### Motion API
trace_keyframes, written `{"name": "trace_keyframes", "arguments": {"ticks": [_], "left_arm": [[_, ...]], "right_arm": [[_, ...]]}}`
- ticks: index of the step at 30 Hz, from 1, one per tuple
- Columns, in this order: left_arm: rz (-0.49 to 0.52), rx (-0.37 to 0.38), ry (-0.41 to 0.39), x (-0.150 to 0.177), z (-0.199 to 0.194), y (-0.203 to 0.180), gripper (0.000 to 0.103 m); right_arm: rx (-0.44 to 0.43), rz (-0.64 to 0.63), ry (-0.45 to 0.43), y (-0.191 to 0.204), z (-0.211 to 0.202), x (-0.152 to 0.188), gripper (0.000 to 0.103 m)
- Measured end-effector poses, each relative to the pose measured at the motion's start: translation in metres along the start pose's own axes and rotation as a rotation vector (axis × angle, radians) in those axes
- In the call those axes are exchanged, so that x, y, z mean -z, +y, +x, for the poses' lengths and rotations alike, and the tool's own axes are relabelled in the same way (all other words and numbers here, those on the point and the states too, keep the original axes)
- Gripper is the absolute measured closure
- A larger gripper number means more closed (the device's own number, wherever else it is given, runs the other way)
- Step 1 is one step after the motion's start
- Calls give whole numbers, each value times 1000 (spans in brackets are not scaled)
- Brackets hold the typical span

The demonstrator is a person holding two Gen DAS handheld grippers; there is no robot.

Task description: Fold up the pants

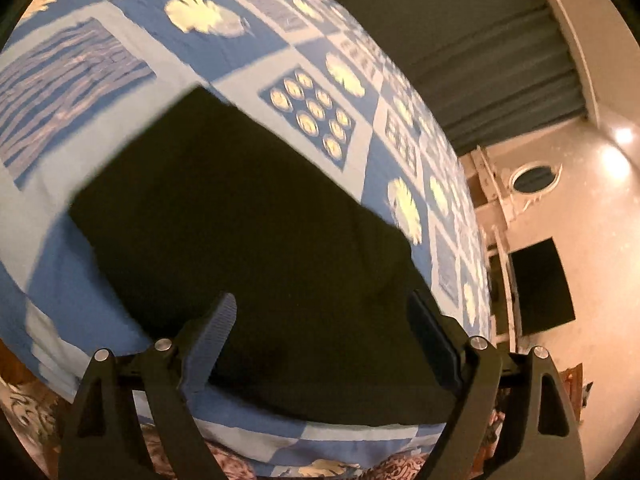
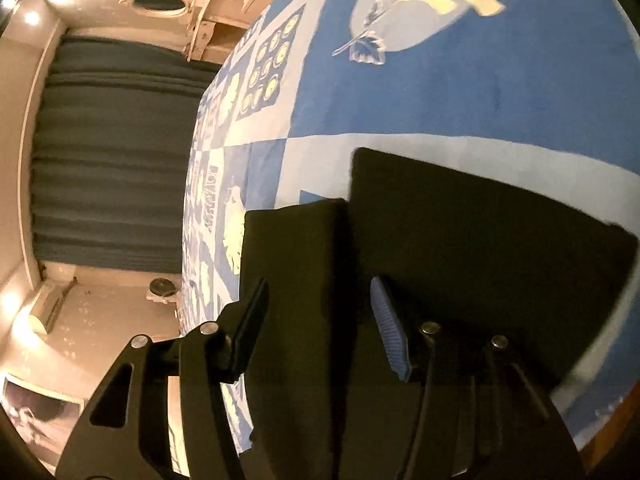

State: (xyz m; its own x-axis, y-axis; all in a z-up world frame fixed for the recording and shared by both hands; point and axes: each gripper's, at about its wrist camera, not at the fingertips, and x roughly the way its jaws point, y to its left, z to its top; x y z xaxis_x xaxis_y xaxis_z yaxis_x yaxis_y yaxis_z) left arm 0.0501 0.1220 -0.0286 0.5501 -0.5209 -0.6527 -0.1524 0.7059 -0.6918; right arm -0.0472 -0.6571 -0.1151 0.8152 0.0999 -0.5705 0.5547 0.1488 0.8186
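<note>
1. Left tool (image 1: 322,334) hangs with jaws spread wide and empty over the dark pants (image 1: 224,216), which lie flat on the bed (image 1: 120,16), probably just let go.
2. Right tool (image 2: 316,320) stands part open above a pants fold, pads clear, likely lining up a grasp.

Folded pants (image 1: 240,208) lie flat on the bed (image 1: 224,60), close to its near edge in the left wrist view. The left gripper (image 1: 320,336) hangs over the pants' near end, its jaws spread, nothing between them but the cloth below. In the right wrist view, the pants (image 2: 480,232) lie in two parts side by side, one part (image 2: 296,264) reaching towards the bed's (image 2: 500,92) edge. The right gripper (image 2: 320,320) sits above that part. Curtains (image 2: 116,160) hang beyond the bed's far side.
</note>
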Motion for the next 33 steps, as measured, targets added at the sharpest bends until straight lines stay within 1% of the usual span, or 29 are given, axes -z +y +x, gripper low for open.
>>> {"name": "trace_keyframes", "arguments": {"ticks": [1, 2, 4, 5, 6, 7, 10, 13, 15, 17, 20, 24, 27, 30, 31, 33], "left_arm": [[1, -5, 10, 2, 7, -2, 18], [0, -9, 18, 4, 12, -4, 18], [-1, -19, 22, 9, 20, -7, 18], [2, -27, 19, 11, 22, -8, 18], [12, -42, 14, 13, 24, -9, 18], [20, -49, 10, 14, 25, -11, 18], [26, -53, 2, 16, 24, -11, 17], [13, -44, -2, 16, 24, -8, 18], [6, -39, -5, 17, 24, -6, 17], [6, -36, -8, 17, 24, -6, 17], [11, -37, -8, 18, 25, -6, 17], [9, -35, -6, 18, 25, -5, 17], [6, -31, -6, 19, 25, -5, 17], [6, -26, -4, 19, 24, -4, 17], [6, -25, -3, 19, 24, -4, 18], [9, -23, -4, 19, 23, -6, 17]], "right_arm": [[15, -34, 8, 5, 3, 1, 51], [22, -60, 18, 8, 6, -4, 59], [45, -104, 43, 13, 11, -7, 66], [47, -113, 50, 14, 11, -7, 75], [28, -123, 59, 13, 8, -8, 84], [7, -121, 60, 14, 4, -9, 97], [-49, -139, 34, 17, -21, -10, 97], [-73, -178, 2, 18, -55, -8, 97], [-76, -186, -21, 14, -75, -7, 97], [-58, -202, -34, 6, -91, -5, 97], [-16, -178, -25, -18, -101, 0, 97], [40, -114, -1, -54, -96, 4, 97], [39, -89, 8, -65, -95, 7, 97], [31, -98, 10, -60, -103, 7, 97], [24, -97, 4, -58, -107, 5, 95], [32, -101, -46, -56, -119, -2, 85]]}}
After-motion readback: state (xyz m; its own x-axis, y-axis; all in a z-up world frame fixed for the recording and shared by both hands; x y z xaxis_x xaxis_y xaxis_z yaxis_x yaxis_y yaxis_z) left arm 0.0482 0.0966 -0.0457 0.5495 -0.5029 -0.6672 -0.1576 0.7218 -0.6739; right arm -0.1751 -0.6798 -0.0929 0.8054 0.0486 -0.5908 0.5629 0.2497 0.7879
